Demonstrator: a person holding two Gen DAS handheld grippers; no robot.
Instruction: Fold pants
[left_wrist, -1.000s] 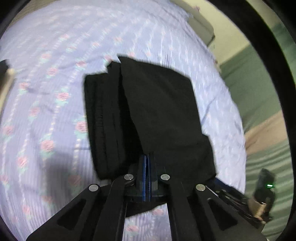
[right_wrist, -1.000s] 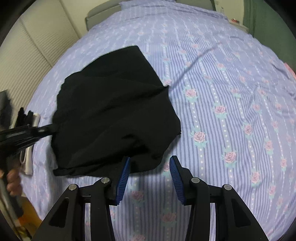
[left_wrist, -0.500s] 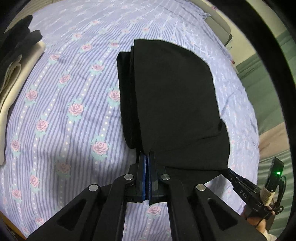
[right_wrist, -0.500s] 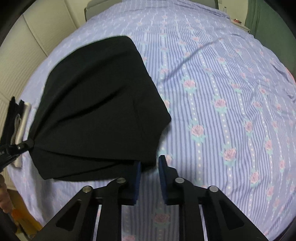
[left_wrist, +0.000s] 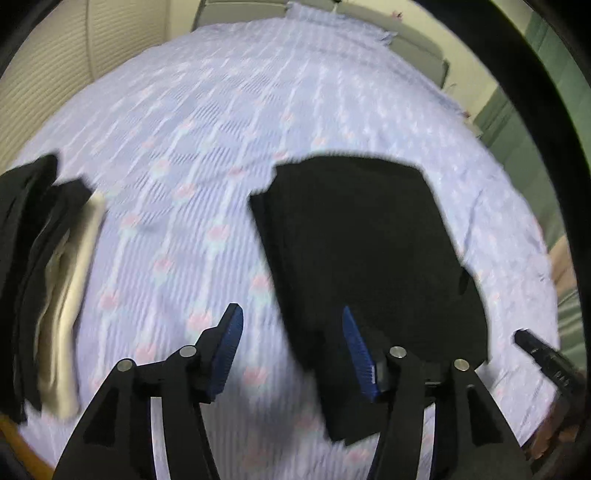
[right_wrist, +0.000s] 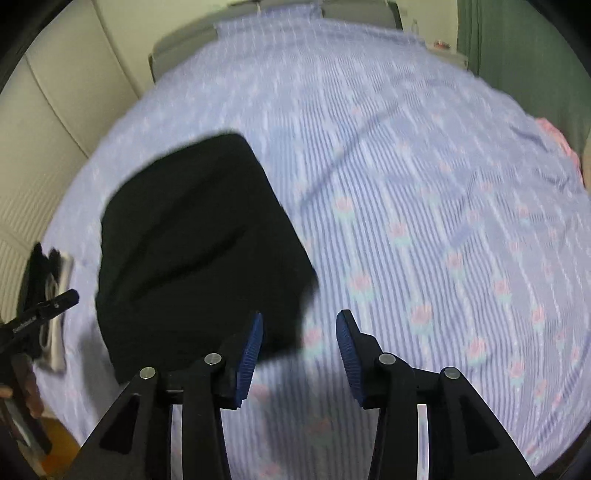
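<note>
The black pants lie folded into a compact rectangle on the floral bedsheet. My left gripper hovers above their near left edge, its jaws opening, the pads clear of the cloth. In the right wrist view the same pants lie left of centre. My right gripper hangs over their near right corner, jaws opening, nothing pressed between the blue pads. The left gripper's tip shows at the left edge there, and the right gripper's tip at the right edge of the left view.
A stack of folded clothes, black and cream, lies at the bed's left edge, seen also as the stack in the right view. A pink item lies far right. Bare striped sheet spreads beyond and right of the pants.
Both grippers have let go of the black cloth and opened. They have lifted back from it, and the pants now lie flat, folded over on the bed.
</note>
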